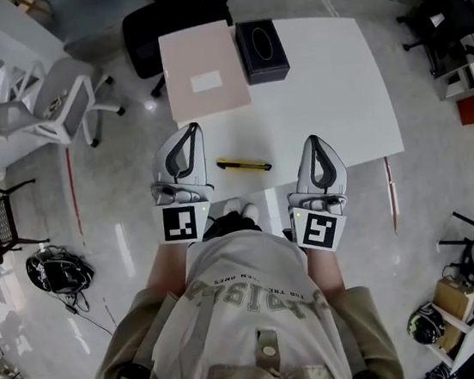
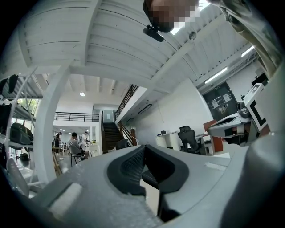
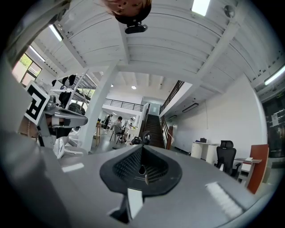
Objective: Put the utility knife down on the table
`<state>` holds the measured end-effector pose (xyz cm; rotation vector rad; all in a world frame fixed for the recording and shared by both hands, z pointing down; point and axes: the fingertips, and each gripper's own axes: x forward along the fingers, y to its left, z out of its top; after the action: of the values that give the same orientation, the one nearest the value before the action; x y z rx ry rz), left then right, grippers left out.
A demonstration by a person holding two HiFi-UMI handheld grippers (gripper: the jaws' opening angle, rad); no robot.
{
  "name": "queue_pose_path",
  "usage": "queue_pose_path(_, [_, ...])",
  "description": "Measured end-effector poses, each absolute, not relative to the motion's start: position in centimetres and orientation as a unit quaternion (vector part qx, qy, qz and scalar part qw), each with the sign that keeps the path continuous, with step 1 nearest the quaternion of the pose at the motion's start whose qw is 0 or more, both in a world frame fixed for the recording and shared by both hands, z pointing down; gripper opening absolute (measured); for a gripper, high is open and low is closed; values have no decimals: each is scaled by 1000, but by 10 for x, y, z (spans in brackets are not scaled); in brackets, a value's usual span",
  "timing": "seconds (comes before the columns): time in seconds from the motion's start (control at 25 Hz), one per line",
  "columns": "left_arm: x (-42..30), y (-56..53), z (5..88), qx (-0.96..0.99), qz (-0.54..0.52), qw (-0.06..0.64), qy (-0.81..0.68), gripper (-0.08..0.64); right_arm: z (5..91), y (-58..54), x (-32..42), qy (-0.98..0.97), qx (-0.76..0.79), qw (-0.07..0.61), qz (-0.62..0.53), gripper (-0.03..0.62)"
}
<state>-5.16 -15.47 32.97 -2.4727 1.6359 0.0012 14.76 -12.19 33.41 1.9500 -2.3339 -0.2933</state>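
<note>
On the white table [image 1: 327,86], close to its near edge, lies 1 utility knife [image 1: 243,164] — slim, yellow body with black ends, lying flat, nothing touching it. Left of the knife: left gripper [image 1: 190,131], jaws pressed together, empty. Right of the knife: right gripper [image 1: 317,141], likewise closed on nothing. Beyond the knife — bare tabletop, then 2 boxes at the far edge: 1 pink box [image 1: 202,69], 1 black box [image 1: 261,49].
</note>
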Motion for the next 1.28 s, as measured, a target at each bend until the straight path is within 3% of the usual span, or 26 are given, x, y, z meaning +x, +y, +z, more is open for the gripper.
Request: queue_pose_path(1.28, [-37, -151, 344, -843, 7, 62, 534, 12, 347, -119, 137, -768, 630, 74, -90, 0])
